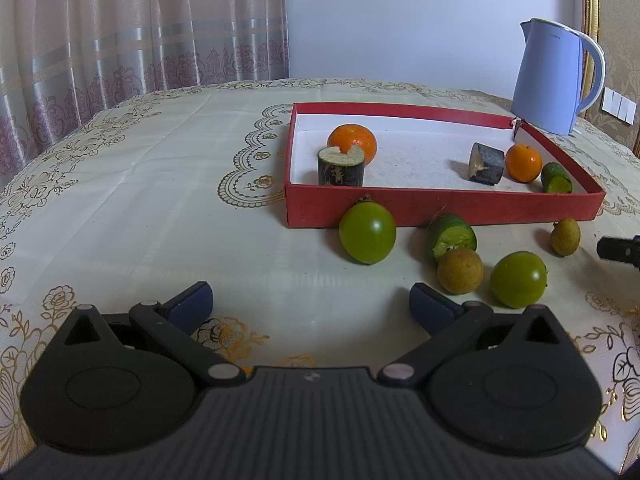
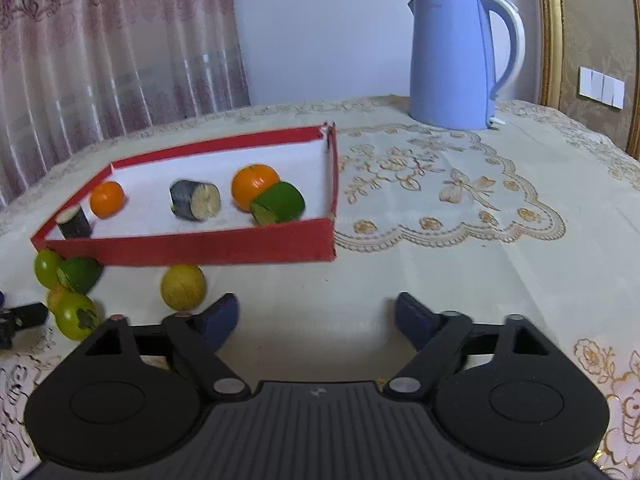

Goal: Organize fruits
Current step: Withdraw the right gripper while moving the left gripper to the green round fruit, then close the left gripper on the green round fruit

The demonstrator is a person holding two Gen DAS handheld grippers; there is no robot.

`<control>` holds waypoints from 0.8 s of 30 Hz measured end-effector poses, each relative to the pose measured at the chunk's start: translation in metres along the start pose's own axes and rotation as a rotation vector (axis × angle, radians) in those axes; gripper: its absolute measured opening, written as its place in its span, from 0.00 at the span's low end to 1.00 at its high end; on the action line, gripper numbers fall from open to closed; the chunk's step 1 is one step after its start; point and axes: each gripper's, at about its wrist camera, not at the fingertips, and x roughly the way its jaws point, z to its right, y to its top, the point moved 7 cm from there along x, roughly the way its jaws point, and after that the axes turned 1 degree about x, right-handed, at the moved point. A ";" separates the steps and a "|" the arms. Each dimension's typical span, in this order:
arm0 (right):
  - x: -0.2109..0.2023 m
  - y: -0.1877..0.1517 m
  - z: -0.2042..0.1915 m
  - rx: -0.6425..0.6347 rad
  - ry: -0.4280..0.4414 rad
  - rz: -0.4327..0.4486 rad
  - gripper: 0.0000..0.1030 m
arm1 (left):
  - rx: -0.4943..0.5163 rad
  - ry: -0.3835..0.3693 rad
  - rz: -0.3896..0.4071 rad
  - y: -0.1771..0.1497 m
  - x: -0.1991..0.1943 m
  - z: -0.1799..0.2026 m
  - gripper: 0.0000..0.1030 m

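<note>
A red box [image 1: 440, 206] [image 2: 200, 246] holds two oranges [image 1: 353, 142] [image 1: 523, 162], two dark cut pieces [image 1: 341, 168] [image 1: 486, 163] and a green cut piece [image 1: 556, 178] [image 2: 278, 203]. In front of it on the cloth lie two green round fruits [image 1: 367, 233] [image 1: 518, 279], a green cut piece [image 1: 451, 237] and two yellow-brown fruits [image 1: 460, 271] [image 1: 565, 236]. My left gripper [image 1: 311, 306] is open and empty, short of these fruits. My right gripper [image 2: 316, 318] is open and empty, with a yellow-brown fruit [image 2: 183, 286] just left of its left finger.
A blue kettle [image 1: 554, 76] [image 2: 460, 60] stands behind the box at the back right. The table's edge and a curtain [image 1: 120, 32] lie to the left. The right gripper's tip [image 1: 618, 249] shows at the right edge of the left wrist view.
</note>
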 end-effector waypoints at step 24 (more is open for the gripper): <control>0.003 -0.001 -0.003 -0.026 -0.005 -0.016 0.94 | 0.002 0.064 0.038 0.029 0.009 0.010 0.98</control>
